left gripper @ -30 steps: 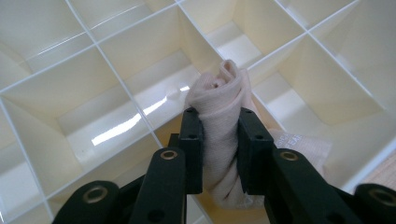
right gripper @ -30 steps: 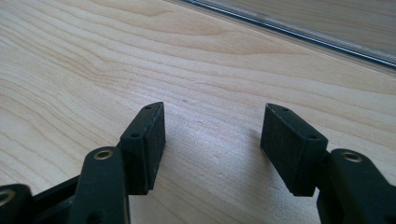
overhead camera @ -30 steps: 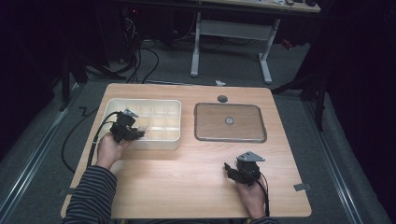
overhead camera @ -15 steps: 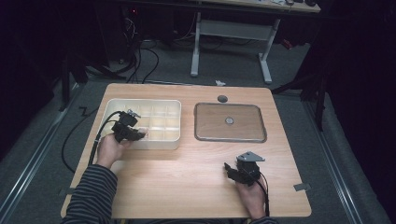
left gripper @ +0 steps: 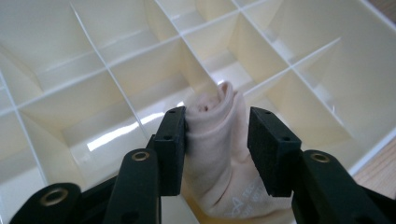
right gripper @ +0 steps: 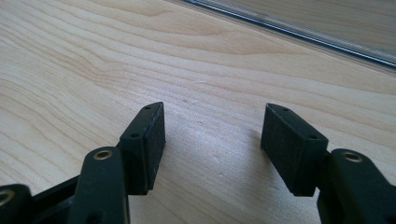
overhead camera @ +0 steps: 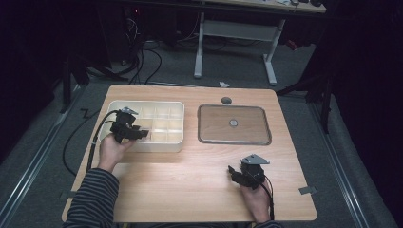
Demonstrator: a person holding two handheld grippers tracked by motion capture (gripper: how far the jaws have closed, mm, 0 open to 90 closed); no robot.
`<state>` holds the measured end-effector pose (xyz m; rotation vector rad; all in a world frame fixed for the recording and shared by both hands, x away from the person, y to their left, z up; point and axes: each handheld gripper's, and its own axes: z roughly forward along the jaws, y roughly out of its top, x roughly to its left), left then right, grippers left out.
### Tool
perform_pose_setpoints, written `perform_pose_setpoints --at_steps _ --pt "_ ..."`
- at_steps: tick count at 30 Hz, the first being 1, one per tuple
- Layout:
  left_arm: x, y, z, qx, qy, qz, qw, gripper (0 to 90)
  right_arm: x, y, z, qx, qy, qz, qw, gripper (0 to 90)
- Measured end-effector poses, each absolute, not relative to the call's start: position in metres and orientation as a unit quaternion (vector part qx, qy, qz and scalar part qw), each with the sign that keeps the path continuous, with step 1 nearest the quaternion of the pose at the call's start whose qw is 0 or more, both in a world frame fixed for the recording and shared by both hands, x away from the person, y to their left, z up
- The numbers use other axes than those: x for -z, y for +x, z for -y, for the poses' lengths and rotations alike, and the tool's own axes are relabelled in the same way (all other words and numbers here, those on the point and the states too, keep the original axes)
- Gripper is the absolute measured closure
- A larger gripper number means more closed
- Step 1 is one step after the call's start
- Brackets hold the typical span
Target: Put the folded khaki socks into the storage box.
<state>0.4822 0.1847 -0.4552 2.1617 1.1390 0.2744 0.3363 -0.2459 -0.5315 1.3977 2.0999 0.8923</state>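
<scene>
Left gripper (left gripper: 217,140) jaws just opening, rolled sock (left gripper: 217,154) between, right pad clear of it. Sock in compartment near divided box's (overhead camera: 161,142) front-left corner. Widen fully, lift straight, avoid snagging. Right gripper (right gripper: 212,140) open, empty, over table (overhead camera: 190,190).

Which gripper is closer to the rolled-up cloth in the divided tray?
Left. The left gripper has the rolled cloth between its just-opening jaws in the tray; the right gripper rests far off on bare table.

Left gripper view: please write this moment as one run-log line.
left tongs: opening, releasing | rolled cream cloth: in white plastic divided box | right tongs: open, idle
</scene>
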Motion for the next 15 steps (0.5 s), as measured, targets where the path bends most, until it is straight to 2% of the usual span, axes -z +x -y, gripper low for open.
perform_pose_setpoints --at_steps 2,4,5,15 --pt "0.454 0.482 -0.185 -0.111 0.827 -0.436 0.337 61.7 0.532 0.336 0.246 -0.325 0.508 -0.764 0.231 40.1" --pt "0.454 0.483 -0.187 -0.107 0.826 -0.438 0.338 72.3 0.532 0.336 0.246 -0.325 0.508 -0.764 0.231 40.1" --pt "0.454 0.482 -0.187 -0.103 0.828 -0.438 0.336 74.3 0.532 0.336 0.246 -0.325 0.508 -0.764 0.231 40.0" --pt "0.468 0.48 -0.173 -0.104 0.862 -0.415 0.274 78.7 0.532 0.336 0.246 -0.325 0.508 -0.764 0.231 40.0"
